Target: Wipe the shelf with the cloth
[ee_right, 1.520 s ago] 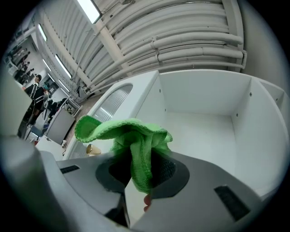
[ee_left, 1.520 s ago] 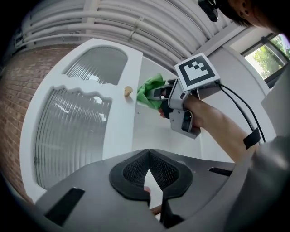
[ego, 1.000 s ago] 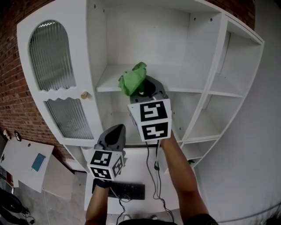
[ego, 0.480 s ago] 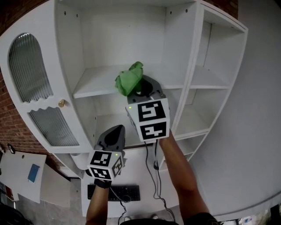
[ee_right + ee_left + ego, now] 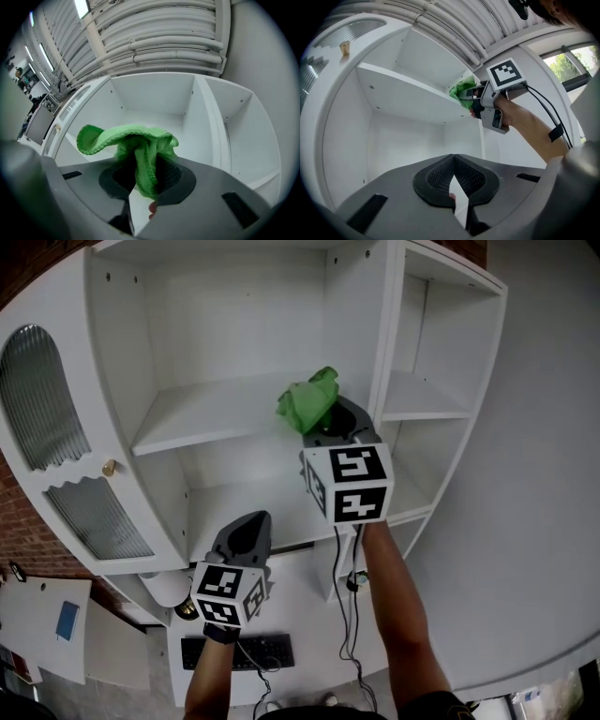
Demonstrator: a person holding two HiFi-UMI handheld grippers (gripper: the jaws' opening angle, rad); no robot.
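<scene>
The green cloth [image 5: 136,150] is bunched at the right end of the shelf [image 5: 206,413], by its front edge; touching or not, I cannot tell. The right claw [image 5: 140,180] pinches it tight. The left claw [image 5: 453,176], well below the shelf, is closed on nothing. Wiping seems just starting: next, press the cloth down and slide it along.

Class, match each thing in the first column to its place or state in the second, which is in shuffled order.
1. green cloth
2. left tool
3. gold knob
4. keyboard

a. shut on nothing
b. on the arched door
c. clamped in the right tool
d. lowest in the head view

Pairs: 1-c, 2-a, 3-b, 4-d
</scene>
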